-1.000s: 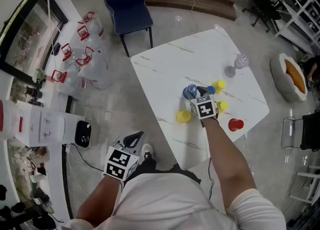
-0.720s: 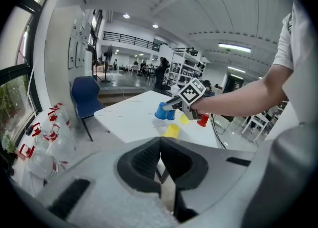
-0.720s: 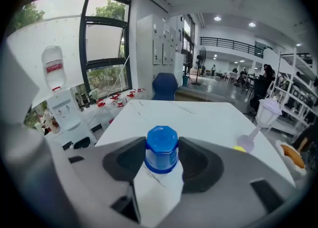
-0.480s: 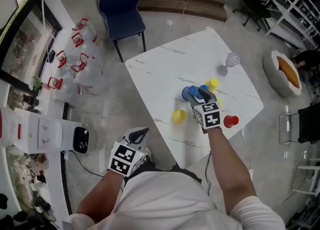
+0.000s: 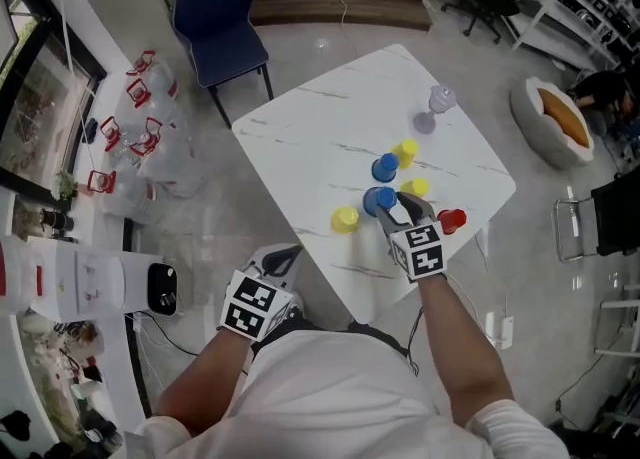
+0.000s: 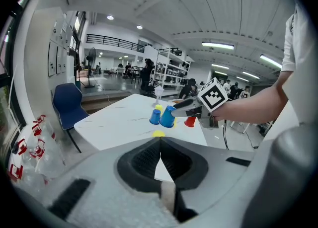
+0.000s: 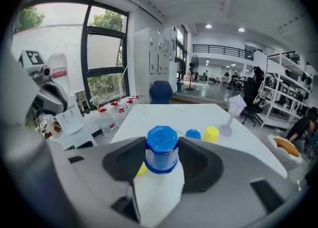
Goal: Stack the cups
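Right gripper view: blue cup is clamped upside down between the jaws of the right gripper.
Left gripper: jaws are pressed together with nothing held; it is positioned beside the table.
Likely target: second blue cup, just beyond.
Method: the held cup is to be centred over it, kept level, lowered straight and released only once seated.

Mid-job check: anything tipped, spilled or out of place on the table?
Nothing spilled or tipped. The right gripper holds a blue cup mouth down. Two small oddities: the red cup sits near the table edge, and the lilac stemmed goblet at the far corner matches no other cup.
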`<move>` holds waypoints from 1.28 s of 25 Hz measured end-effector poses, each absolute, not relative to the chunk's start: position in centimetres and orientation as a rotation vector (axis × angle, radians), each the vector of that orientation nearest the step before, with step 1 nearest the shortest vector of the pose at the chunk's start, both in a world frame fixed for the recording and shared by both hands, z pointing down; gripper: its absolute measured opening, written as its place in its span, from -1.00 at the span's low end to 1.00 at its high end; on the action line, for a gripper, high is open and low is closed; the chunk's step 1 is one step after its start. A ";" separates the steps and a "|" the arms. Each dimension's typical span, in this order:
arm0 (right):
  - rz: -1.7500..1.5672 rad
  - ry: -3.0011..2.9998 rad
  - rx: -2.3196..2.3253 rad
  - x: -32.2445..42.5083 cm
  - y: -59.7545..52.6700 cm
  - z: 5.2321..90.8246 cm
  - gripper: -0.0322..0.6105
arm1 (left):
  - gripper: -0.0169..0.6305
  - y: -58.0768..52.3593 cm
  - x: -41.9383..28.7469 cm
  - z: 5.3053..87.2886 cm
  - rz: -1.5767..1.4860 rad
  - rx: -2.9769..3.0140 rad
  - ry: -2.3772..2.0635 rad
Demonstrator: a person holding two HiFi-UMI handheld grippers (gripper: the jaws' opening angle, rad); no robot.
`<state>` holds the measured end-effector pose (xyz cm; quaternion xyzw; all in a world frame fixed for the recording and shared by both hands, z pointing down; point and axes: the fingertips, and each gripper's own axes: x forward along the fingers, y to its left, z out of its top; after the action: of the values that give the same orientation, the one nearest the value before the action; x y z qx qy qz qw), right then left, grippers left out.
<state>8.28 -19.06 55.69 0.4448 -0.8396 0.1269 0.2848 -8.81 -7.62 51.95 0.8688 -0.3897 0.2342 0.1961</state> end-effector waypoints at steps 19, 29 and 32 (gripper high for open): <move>0.409 -2.152 1.128 9.0 -15.0 63.1 -0.25 | -0.92 -5.7 -7.9 52.2 0.698 2.420 -1.080; 0.414 -2.144 1.118 8.6 -15.4 64.4 -0.24 | -0.92 -5.3 -8.4 52.5 0.705 2.400 -1.099; 0.402 -2.137 1.117 8.5 -15.6 64.6 -0.24 | -0.92 -5.2 -8.3 52.6 0.710 2.400 -1.093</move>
<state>8.54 -15.62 64.61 0.4296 -0.8215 0.1544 0.3416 -8.29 -5.25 52.59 0.8603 -0.3917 0.2546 0.2039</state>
